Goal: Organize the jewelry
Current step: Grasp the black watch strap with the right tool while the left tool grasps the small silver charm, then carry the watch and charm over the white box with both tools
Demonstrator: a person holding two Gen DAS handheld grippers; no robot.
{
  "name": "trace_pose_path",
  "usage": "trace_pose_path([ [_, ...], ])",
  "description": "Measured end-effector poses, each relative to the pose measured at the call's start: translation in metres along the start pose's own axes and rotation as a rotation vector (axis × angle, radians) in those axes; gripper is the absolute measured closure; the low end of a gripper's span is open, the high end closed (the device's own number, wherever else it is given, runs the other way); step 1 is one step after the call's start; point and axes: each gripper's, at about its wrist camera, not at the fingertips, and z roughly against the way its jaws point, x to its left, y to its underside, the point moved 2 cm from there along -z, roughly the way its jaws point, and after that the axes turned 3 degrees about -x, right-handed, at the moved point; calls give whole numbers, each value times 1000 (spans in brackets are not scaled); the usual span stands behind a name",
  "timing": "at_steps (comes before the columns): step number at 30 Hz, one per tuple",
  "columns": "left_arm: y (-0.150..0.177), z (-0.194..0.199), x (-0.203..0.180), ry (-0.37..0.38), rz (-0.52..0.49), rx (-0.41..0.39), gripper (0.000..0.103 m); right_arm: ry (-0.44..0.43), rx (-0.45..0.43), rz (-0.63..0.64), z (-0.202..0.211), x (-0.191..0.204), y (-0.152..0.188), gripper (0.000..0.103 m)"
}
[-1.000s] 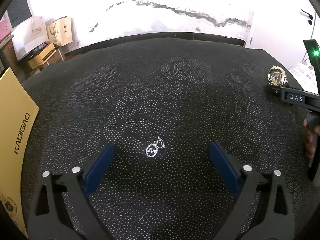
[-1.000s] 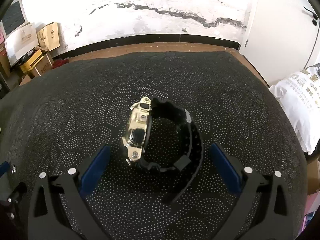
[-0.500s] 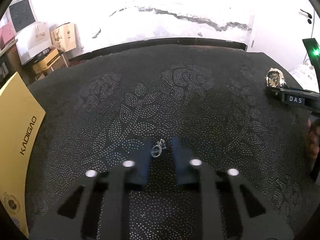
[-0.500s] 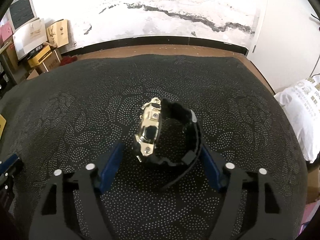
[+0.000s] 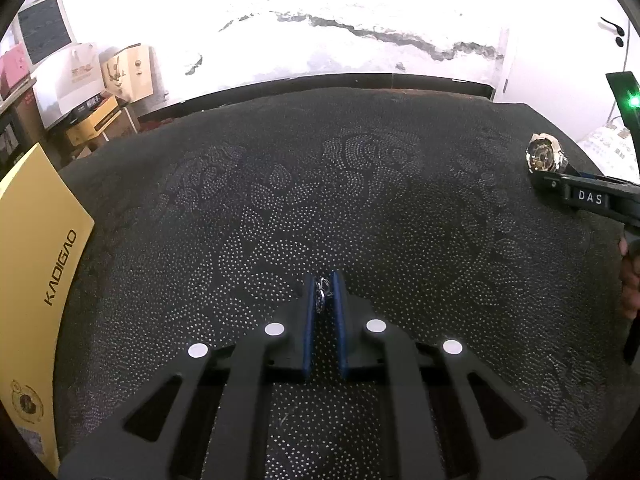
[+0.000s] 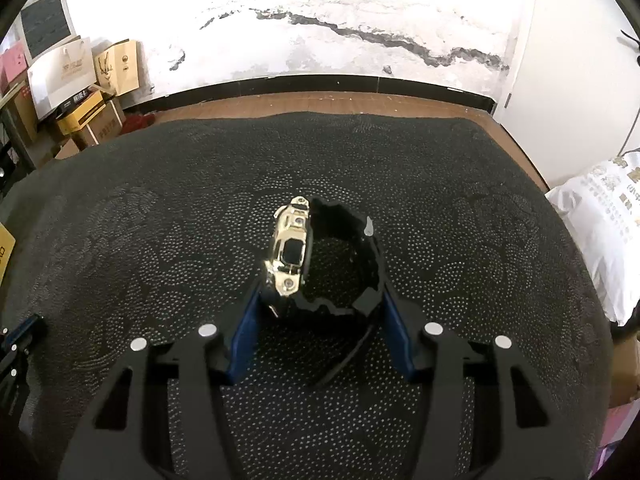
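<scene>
**A:** While we're on the left wrist view: the left gripper (image 5: 324,280) is nearly shut, and its jaws are closing the last bit onto a small silver pendant (image 5: 321,294). The blue pads (image 5: 307,320) pinch it from both sides, right down at the black dotted cloth (image 5: 360,208) covering the bench. A yellow KADIGAO box (image 5: 32,280) sits at the left edge. Far right, you can see a gold watch (image 5: 543,153) with the other gripper's finger just in front of it, and a bit of the person's hand (image 5: 630,284) on the handle.

**B:** Ok, and the right wrist view?

**A:** The right gripper (image 6: 320,292) is about half open, jaws closing around that same watch (image 6: 290,250), which has a gold case and a black strap (image 6: 372,264). It stands on its side on the cloth, with the case facing left. The left pad (image 6: 246,320) sits against the case end and the right pad is at the strap by the buckle. Looks like contact on both sides, though I can't tell how firm the squeeze is. The loose strap tail runs back between the fingers.

**B:** Anything else around?

**A:** Cardboard boxes (image 6: 92,116) stacked by the wall at left, and a white bag (image 6: 600,216) off the bench at right.
</scene>
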Motion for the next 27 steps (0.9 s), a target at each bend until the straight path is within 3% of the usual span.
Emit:
trace_pose_path([
  [6, -9, 7, 6, -2, 6, -16, 94, -6, -24, 7, 22, 11, -5, 49],
  [14, -20, 27, 15, 21, 39, -12, 94, -26, -66, 43, 86, 45, 3, 50],
  [22, -14, 75, 30, 54, 58, 3, 94, -46, -102, 80, 162, 90, 31, 51],
  [27, -6, 116, 44, 36, 52, -8, 94, -70, -123, 115, 208, 117, 45, 51],
])
